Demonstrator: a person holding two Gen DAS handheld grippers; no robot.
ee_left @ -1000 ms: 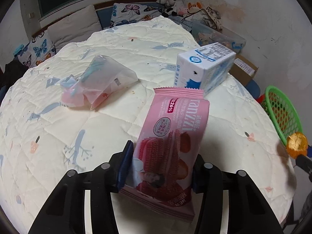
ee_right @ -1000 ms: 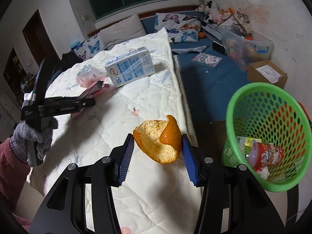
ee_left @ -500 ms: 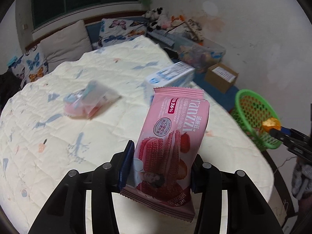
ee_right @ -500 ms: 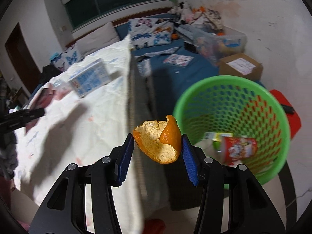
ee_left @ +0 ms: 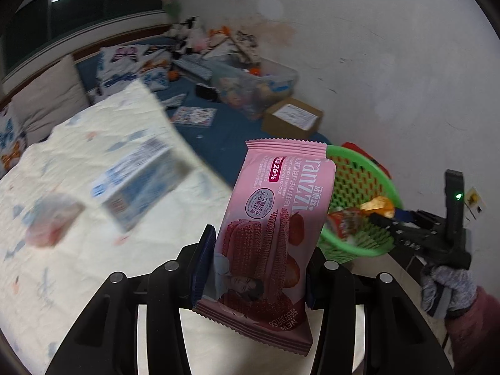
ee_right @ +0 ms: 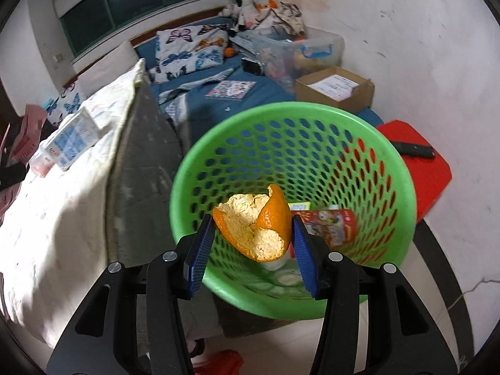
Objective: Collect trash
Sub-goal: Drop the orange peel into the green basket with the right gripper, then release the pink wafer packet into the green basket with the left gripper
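Two pieces in my grip: right tool point(ee_right: 253, 243) pinching orange peel point(ee_right: 254, 228) over green basket point(ee_right: 403, 168), left tool point(ee_left: 259, 265) pinching pink cookie wrapper point(ee_left: 275, 218); neither dropped yet, blue-white carton point(ee_left: 137, 187) left on bed point(ee_left: 47, 250).

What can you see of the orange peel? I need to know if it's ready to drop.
The orange peel is a curled, torn piece, orange outside and pale pithy inside. The right gripper holds it pinched between blue pads, above the mouth of the green basket. It touches only the pads. The left view also shows it over the basket.
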